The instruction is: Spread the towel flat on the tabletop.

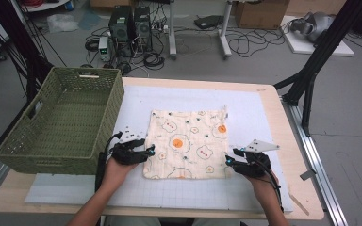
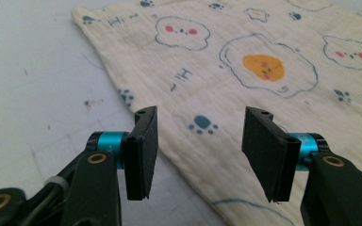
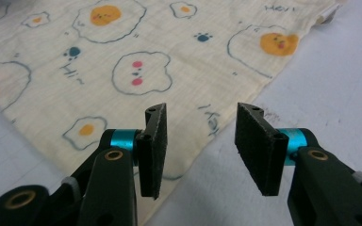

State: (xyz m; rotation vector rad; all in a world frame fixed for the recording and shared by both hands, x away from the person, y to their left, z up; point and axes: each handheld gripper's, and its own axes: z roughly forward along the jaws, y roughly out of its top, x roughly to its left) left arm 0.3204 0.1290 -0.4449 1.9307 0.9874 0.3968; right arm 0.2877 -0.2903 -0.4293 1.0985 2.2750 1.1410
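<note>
A cream cloth (image 1: 187,143) printed with fried eggs, bears and paw marks lies spread flat on the white mat (image 1: 250,106). My left gripper (image 1: 150,151) is at the cloth's left edge near its front corner, jaws open. In the left gripper view, the left gripper (image 2: 198,136) has the cloth (image 2: 245,61) and its edge lying under the gap, with neither pad touching it. My right gripper (image 1: 228,161) is at the cloth's right edge near the front corner. Seen in its own view, the right gripper (image 3: 200,136) stands open above the edge of the cloth (image 3: 122,56).
A green woven basket (image 1: 52,160) stands at the table's left side, close to my left hand. The wooden table edge (image 1: 285,127) borders the mat on the right. Cables, computer cases and stands are on the floor beyond the table.
</note>
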